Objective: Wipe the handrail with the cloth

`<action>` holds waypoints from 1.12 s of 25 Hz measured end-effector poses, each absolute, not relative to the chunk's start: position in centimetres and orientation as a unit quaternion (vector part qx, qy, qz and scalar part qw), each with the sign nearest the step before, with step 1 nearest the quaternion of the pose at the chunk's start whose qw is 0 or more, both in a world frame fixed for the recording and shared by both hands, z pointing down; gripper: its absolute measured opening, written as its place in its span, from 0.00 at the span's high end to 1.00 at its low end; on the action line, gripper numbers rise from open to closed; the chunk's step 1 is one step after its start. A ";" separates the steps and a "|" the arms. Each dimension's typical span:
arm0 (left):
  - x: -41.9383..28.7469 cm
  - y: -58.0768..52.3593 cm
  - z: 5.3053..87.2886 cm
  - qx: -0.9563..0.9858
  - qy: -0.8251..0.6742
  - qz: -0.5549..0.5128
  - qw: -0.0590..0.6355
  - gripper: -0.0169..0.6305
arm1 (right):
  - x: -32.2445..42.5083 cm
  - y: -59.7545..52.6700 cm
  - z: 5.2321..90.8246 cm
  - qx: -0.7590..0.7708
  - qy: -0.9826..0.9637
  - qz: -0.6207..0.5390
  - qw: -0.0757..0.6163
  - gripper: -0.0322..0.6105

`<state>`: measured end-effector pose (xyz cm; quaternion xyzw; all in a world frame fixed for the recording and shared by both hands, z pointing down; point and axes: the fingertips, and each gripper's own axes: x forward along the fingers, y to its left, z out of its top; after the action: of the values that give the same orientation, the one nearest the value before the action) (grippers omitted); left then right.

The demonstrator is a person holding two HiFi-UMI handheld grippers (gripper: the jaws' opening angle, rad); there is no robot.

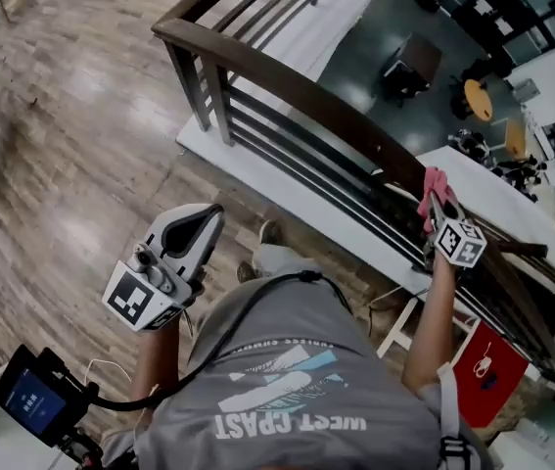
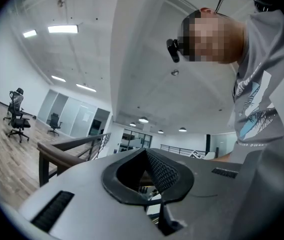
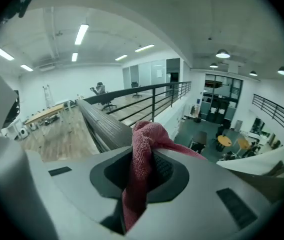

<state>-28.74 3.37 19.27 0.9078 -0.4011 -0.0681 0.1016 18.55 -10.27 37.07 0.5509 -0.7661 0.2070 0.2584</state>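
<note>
A dark wooden handrail (image 1: 287, 81) tops a balcony railing and runs from upper left to lower right in the head view. My right gripper (image 1: 437, 209) is shut on a pink cloth (image 1: 435, 184) and holds it at the rail's top. In the right gripper view the cloth (image 3: 140, 164) hangs between the jaws, with the handrail (image 3: 101, 121) just ahead. My left gripper (image 1: 199, 225) is held back from the rail near my chest, jaws closed with nothing in them. The left gripper view shows the handrail (image 2: 56, 151) low at the left.
Dark horizontal bars (image 1: 306, 169) run under the rail above a white ledge (image 1: 287, 199). Beyond the railing lies a lower floor with tables and chairs (image 1: 453, 76). A red sign (image 1: 483, 370) stands by my right side. Wooden flooring (image 1: 52, 155) spreads to the left.
</note>
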 end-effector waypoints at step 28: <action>-39.0 -24.0 20.3 0.971 -0.226 -0.022 0.074 0.97 | -11.3 -25.6 37.9 0.585 -0.755 0.152 0.254 0.87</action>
<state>-38.99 -24.00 20.29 0.9709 -0.2263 -0.0224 0.0744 -11.34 -25.62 37.86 0.5847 -0.7554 0.1523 0.2537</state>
